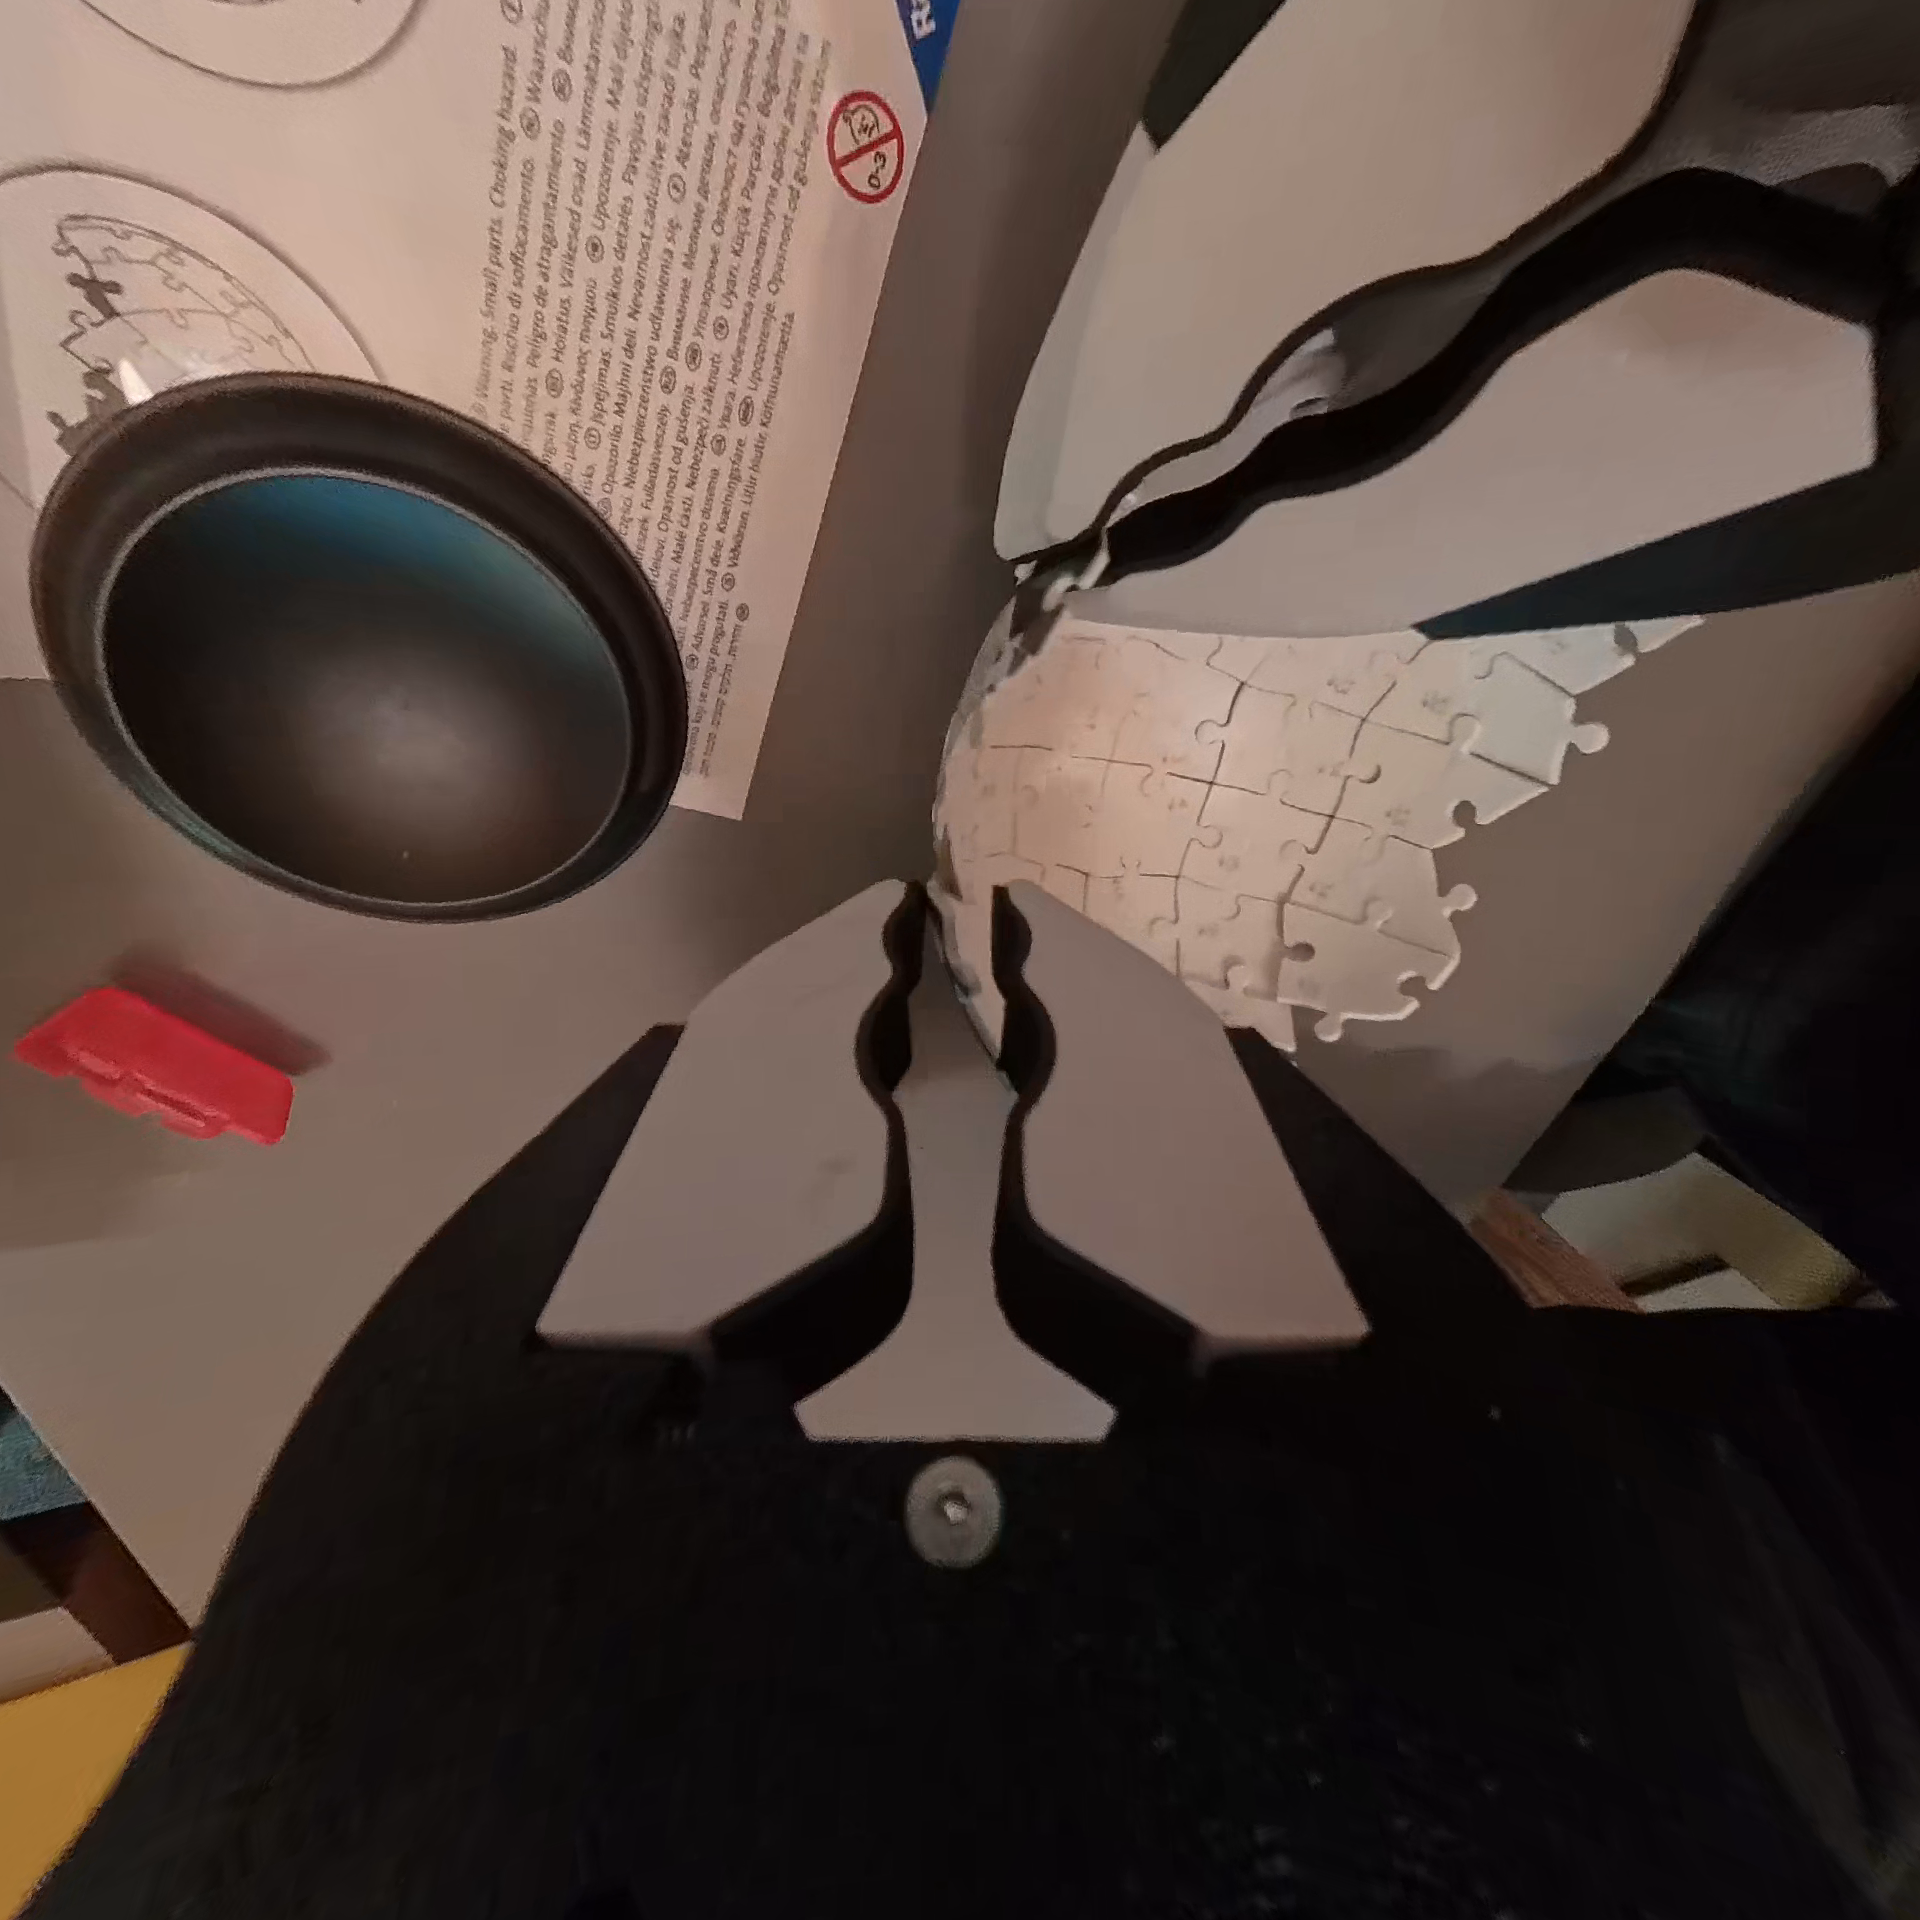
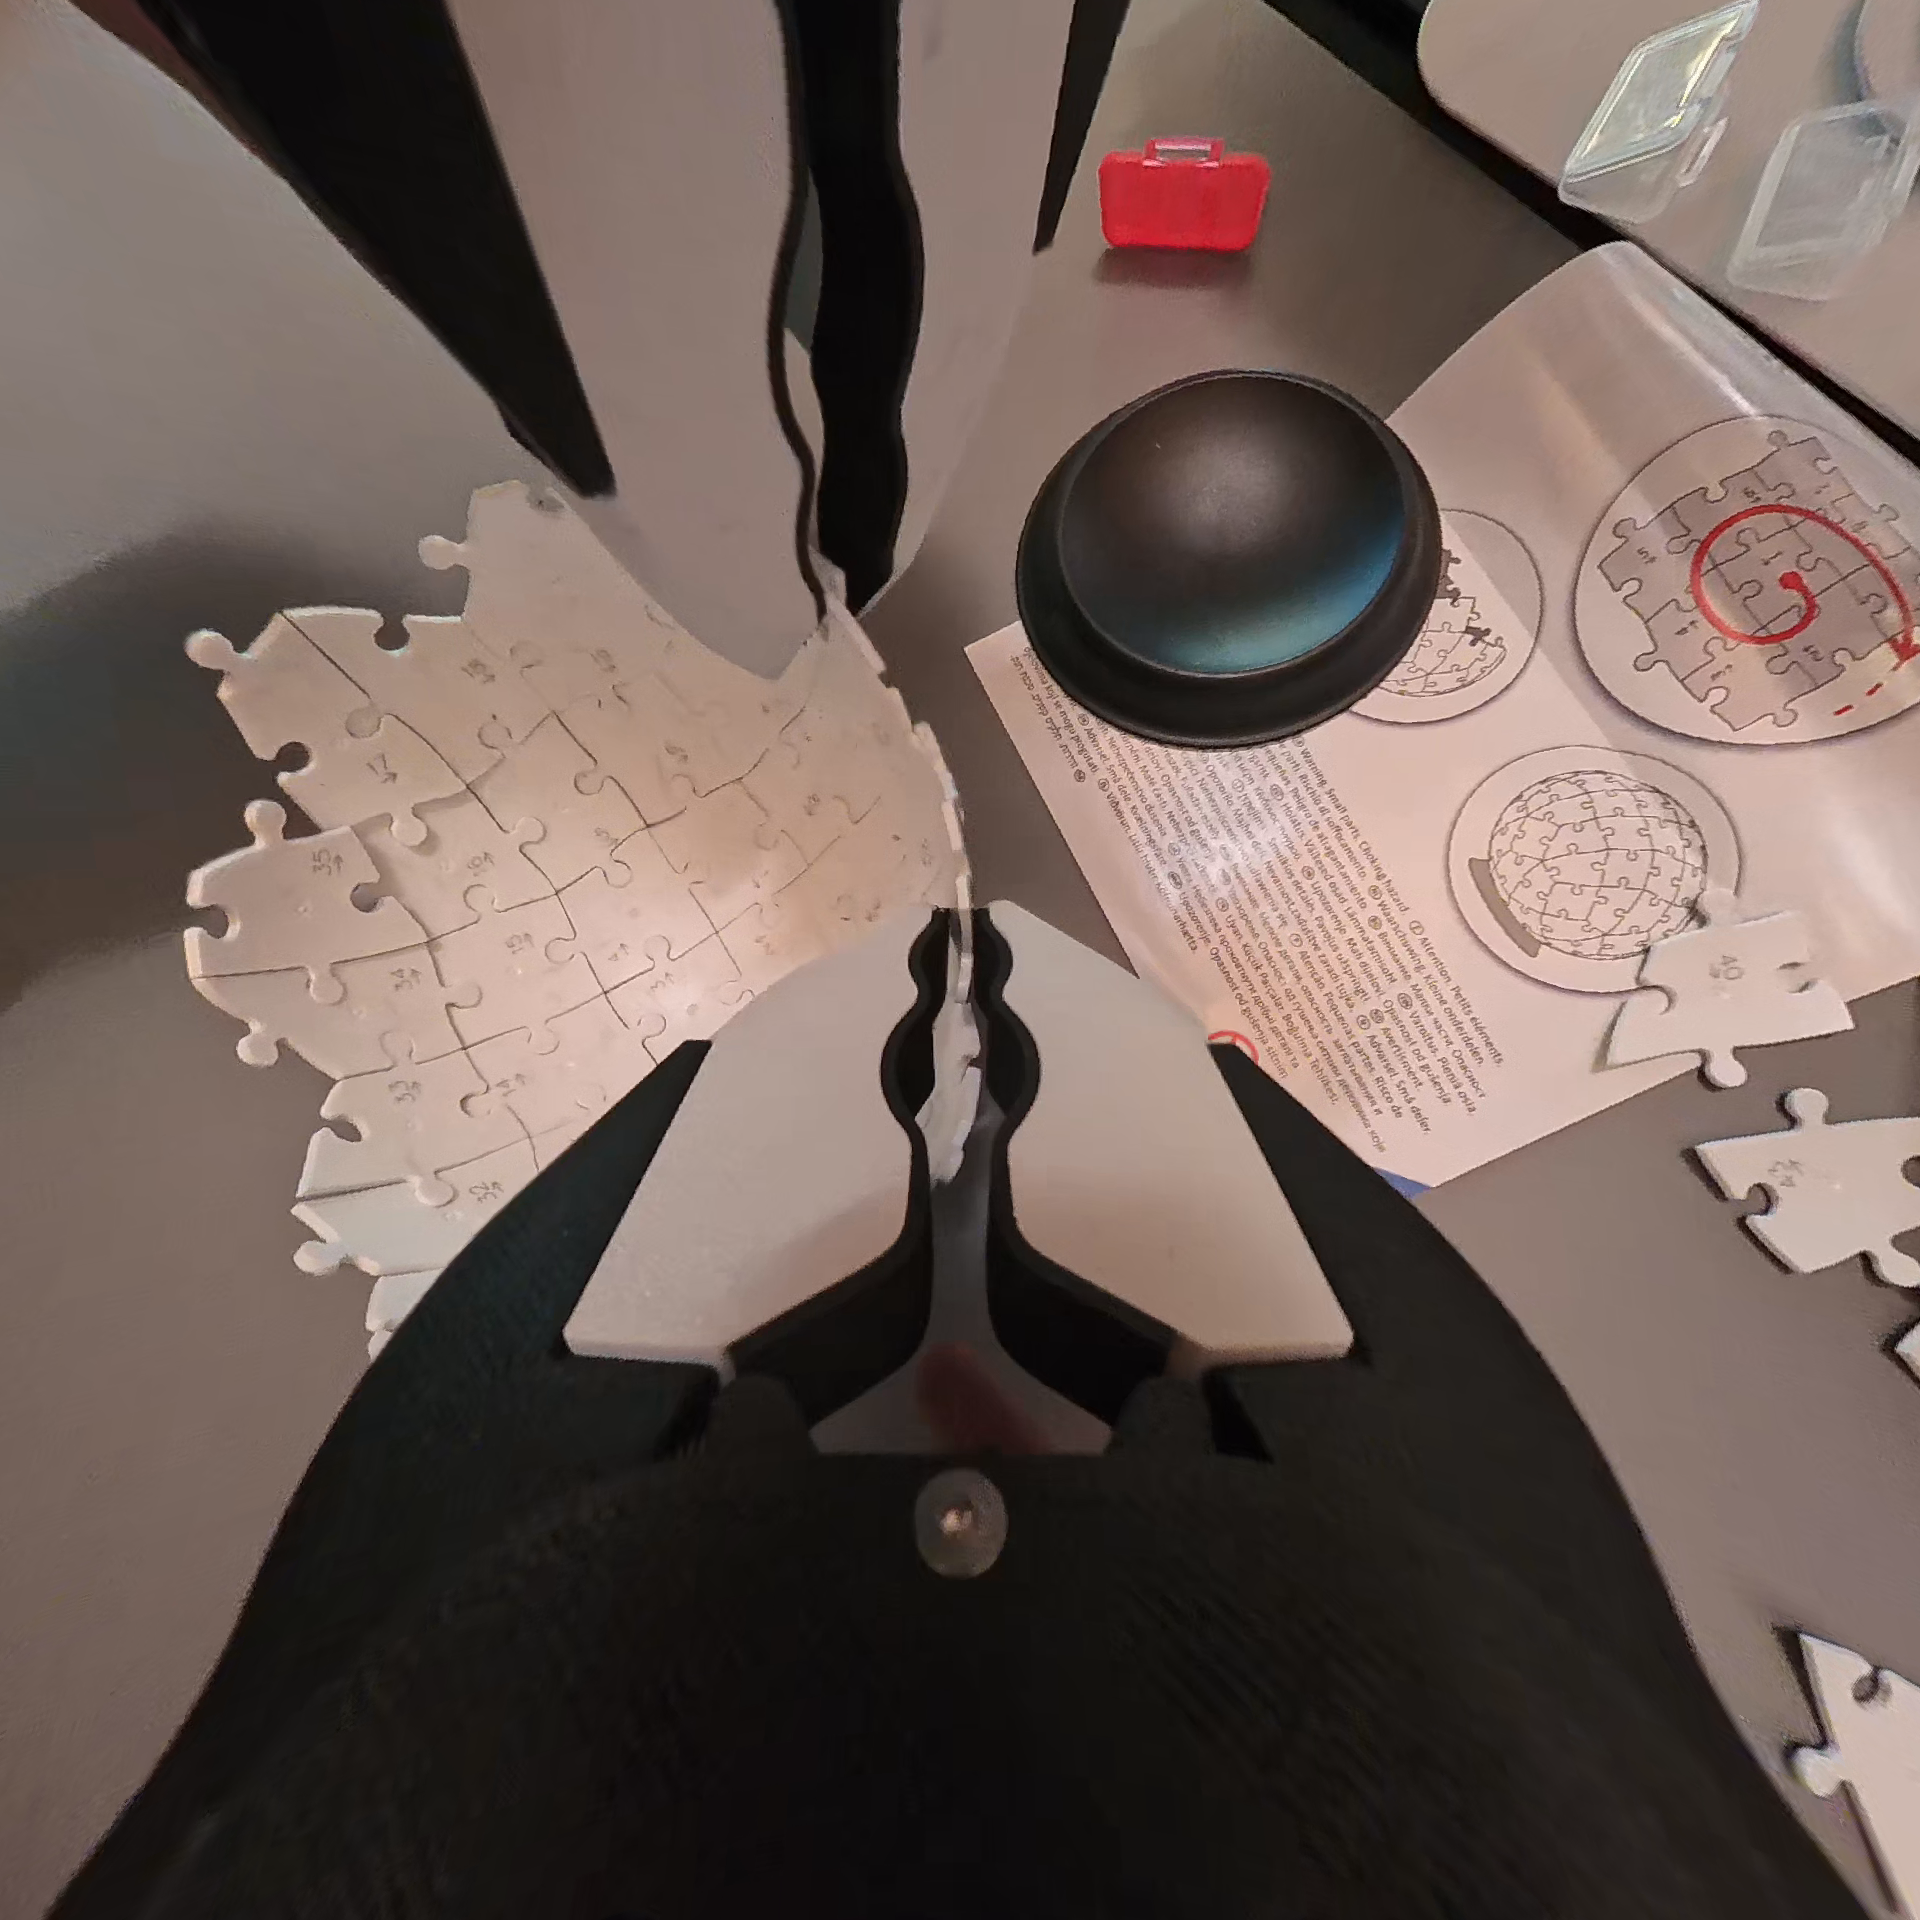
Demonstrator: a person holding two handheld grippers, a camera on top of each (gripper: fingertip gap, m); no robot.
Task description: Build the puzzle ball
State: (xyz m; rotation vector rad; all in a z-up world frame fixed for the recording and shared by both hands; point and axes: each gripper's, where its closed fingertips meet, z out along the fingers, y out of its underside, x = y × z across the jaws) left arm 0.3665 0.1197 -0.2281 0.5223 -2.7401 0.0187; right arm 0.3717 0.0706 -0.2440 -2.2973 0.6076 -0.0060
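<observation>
On the grey table (image 2: 156, 1351), the curved shell of joined white puzzle pieces (image 2: 582, 831) is held up off the surface, its numbered inner side showing. The left gripper (image 1: 953, 896) pinches its lower rim, jaws nearly together; the right gripper (image 2: 964, 920) is likewise clamped on the shell's edge. Right of them sits the black dome stand (image 2: 1231, 556), resting on the instruction sheet (image 2: 1455, 831). A small red case (image 2: 1182, 197) lies beyond. Loose puzzle pieces (image 2: 1813, 1184) and what look like clear plastic boxes (image 2: 1652, 104) crowd the far right.
</observation>
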